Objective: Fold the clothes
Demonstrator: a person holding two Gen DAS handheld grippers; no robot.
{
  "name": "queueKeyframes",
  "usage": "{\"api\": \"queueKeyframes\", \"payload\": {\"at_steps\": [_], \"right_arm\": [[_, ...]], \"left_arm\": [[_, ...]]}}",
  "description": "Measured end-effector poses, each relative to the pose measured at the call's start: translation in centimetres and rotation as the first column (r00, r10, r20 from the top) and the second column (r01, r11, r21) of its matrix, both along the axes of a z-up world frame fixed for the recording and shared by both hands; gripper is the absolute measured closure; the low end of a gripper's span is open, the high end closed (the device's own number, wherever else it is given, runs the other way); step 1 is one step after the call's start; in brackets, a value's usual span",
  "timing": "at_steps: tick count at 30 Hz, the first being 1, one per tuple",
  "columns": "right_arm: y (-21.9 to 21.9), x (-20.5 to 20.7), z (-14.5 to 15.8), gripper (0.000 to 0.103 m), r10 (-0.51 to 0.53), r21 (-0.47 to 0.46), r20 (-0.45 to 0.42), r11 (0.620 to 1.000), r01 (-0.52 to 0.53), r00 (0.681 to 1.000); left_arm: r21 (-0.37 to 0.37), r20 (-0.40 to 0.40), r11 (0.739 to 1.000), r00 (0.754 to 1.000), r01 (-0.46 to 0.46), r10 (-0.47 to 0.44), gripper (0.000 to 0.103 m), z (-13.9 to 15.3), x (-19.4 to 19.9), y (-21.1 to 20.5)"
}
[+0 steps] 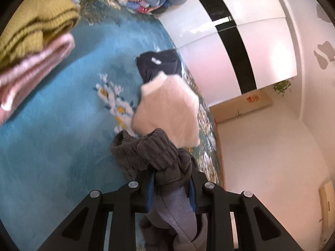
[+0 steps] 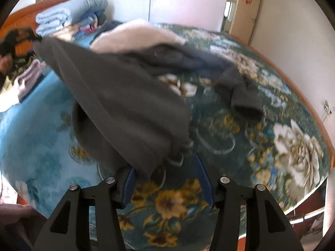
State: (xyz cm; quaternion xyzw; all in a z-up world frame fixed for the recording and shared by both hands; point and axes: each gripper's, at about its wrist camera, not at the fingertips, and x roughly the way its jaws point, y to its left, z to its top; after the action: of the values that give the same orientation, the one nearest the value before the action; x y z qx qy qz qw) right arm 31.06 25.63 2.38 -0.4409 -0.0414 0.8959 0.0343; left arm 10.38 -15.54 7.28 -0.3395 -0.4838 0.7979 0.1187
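Observation:
A dark grey garment (image 1: 150, 152) hangs bunched between the jaws of my left gripper (image 1: 171, 188), which is shut on its ribbed hem, lifted above the bed. In the right wrist view the same grey garment (image 2: 125, 96) stretches across the bed, one sleeve (image 2: 240, 92) trailing to the right. My right gripper (image 2: 167, 179) has its jaws wide apart; the garment's edge drapes over the left fingertip (image 2: 128, 179), not clamped. A cream sweater (image 1: 167, 110) and a dark navy garment (image 1: 159, 64) lie on the bed beyond.
A folded stack of a mustard knit (image 1: 35, 27) on a pink knit (image 1: 31, 69) sits at the left. Folded light-blue bedding (image 2: 69, 12) lies at the bed's head. The floral teal bedspread (image 2: 261, 146) ends at a wooden edge; a wardrobe (image 1: 230, 48) stands beyond.

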Motion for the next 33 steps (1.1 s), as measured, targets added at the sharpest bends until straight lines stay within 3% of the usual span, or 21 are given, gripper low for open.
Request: {"api": "queueKeyframes", "payload": {"at_steps": [2,4,6,10,12,13,15,17,20,22,24,26,29,33], "right_arm": [[0.0,-0.4,-0.9,0.061,-0.025,-0.01,0.019,1.0,0.025,0.999],[0.5,-0.9,-0.8,0.087,-0.05,-0.049,0.016,0.997,0.051,0.999],[0.9,-1.8,0.3,0.097,-0.08,-0.031,-0.012,0.996,0.08,0.997],[1.2,-4.1,5.6,0.099,-0.108,0.194,-0.158,0.971,0.138,0.982],[0.0,-4.3,10.0,0.099,-0.079,0.401,-0.315,0.892,0.208,0.946],[-1.0,-3.9,12.5,0.099,-0.044,0.48,-0.412,0.838,0.258,0.91],[-2.8,-2.5,16.2,0.099,0.023,0.534,-0.55,0.779,0.33,0.835],[-4.2,-1.4,17.7,0.099,0.075,0.552,-0.603,0.758,0.348,0.794],[-4.2,-1.4,14.5,0.099,0.087,0.568,-0.499,0.784,0.25,0.862],[-3.4,-1.7,9.7,0.099,0.079,0.579,-0.339,0.803,0.142,0.937],[-2.7,-1.4,5.0,0.099,0.093,0.548,-0.173,0.836,0.017,0.981],[-2.7,-0.6,1.5,0.099,0.118,0.515,-0.049,0.854,-0.076,0.992],[-3.0,0.3,-1.2,0.099,0.153,0.479,0.043,0.864,-0.155,0.987],[-3.0,1.2,-1.0,0.098,0.176,0.421,0.053,0.889,-0.182,0.983]], "left_arm": [[0.001,-0.001,1.0,1.0,0.007,-0.007,0.076,0.0,-0.1,-0.4],[0.005,0.003,1.0,1.0,0.016,-0.016,0.076,-0.3,-0.2,-0.8],[-0.003,0.002,1.0,1.0,0.025,-0.025,0.076,-0.5,-0.2,-0.9],[-0.017,-0.032,0.997,0.997,0.074,-0.075,0.076,-0.2,0.0,-0.3],[-0.038,-0.075,0.995,0.992,0.097,-0.1,0.076,0.5,0.4,0.2],[-0.051,-0.1,0.994,0.99,0.098,-0.103,0.076,0.9,0.8,0.4],[-0.076,-0.139,0.993,0.985,0.088,-0.098,0.076,1.6,1.5,0.6],[-0.102,-0.144,0.992,0.986,0.07,-0.085,0.076,1.8,2.3,0.3],[-0.16,-0.132,0.985,0.988,0.063,-0.085,0.076,1.3,3.9,-0.4],[-0.202,-0.123,0.977,0.988,0.065,-0.091,0.076,0.9,5.0,-0.9],[-0.241,-0.111,0.967,0.988,0.08,-0.109,0.076,0.3,6.1,-1.3],[-0.288,-0.084,0.953,0.988,0.098,-0.127,0.076,-0.5,6.9,-1.4],[-0.324,-0.051,0.94,0.99,0.11,-0.134,0.076,-1.5,7.7,-1.7],[-0.345,-0.005,0.929,0.99,0.131,-0.142,0.076,-2.8,8.5,-2.2]]}}
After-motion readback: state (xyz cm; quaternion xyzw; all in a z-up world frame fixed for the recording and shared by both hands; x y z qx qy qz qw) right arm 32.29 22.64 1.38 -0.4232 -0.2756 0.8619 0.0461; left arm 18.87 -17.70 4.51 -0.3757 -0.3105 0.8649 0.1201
